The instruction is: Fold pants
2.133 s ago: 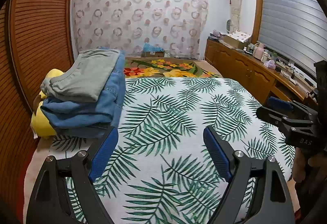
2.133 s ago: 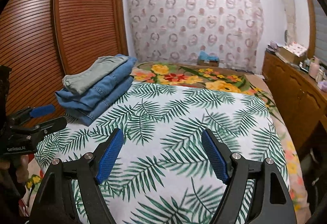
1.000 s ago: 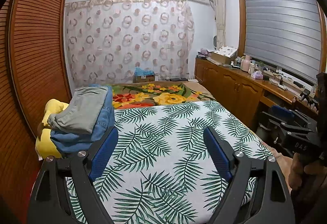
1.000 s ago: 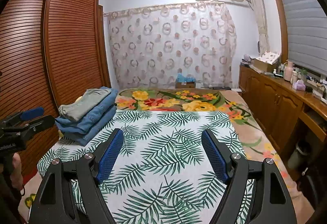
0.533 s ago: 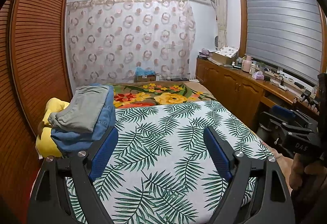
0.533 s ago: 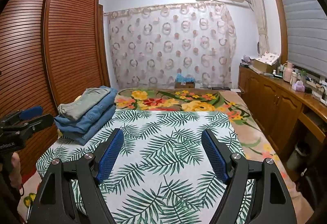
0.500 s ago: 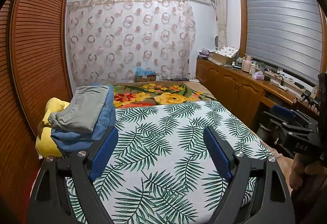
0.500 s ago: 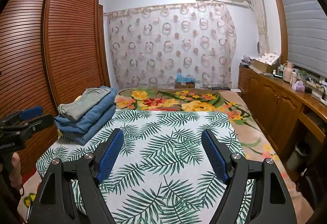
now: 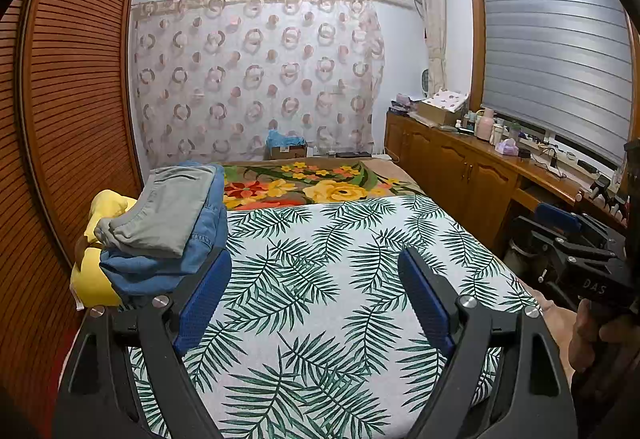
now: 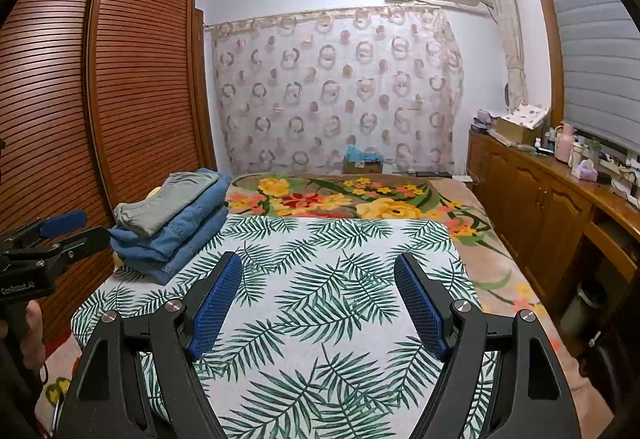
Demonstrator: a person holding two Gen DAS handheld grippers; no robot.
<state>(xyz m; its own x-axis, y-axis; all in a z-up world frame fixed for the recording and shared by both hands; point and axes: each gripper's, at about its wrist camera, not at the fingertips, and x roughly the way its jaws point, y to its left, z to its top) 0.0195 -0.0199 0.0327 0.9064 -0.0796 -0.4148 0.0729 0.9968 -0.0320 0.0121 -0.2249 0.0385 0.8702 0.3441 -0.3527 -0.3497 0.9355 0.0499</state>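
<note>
A stack of folded pants lies on the left side of the bed: grey pants (image 9: 172,207) (image 10: 168,203) on top of blue jeans (image 9: 160,267) (image 10: 180,243). My left gripper (image 9: 314,271) hovers open above the palm-leaf sheet (image 9: 328,279), nothing between its blue pads; the stack is just left of its left finger. My right gripper (image 10: 318,273) is open too, held over the sheet (image 10: 340,279) with the stack off to its left. Each gripper shows at the edge of the other's view: the right gripper (image 9: 568,235), the left gripper (image 10: 52,235).
A yellow cushion (image 9: 96,271) sits under the stack by the louvred wardrobe (image 10: 100,99). A flowered blanket (image 10: 340,199) covers the far bed. A wooden cabinet (image 10: 560,207) with bottles runs along the right wall. A cardboard box (image 10: 362,163) stands by the curtain.
Since two seconds ago both views have tilted up and drawn back from the bed, showing more wall and ceiling. Over the last second nothing has moved.
</note>
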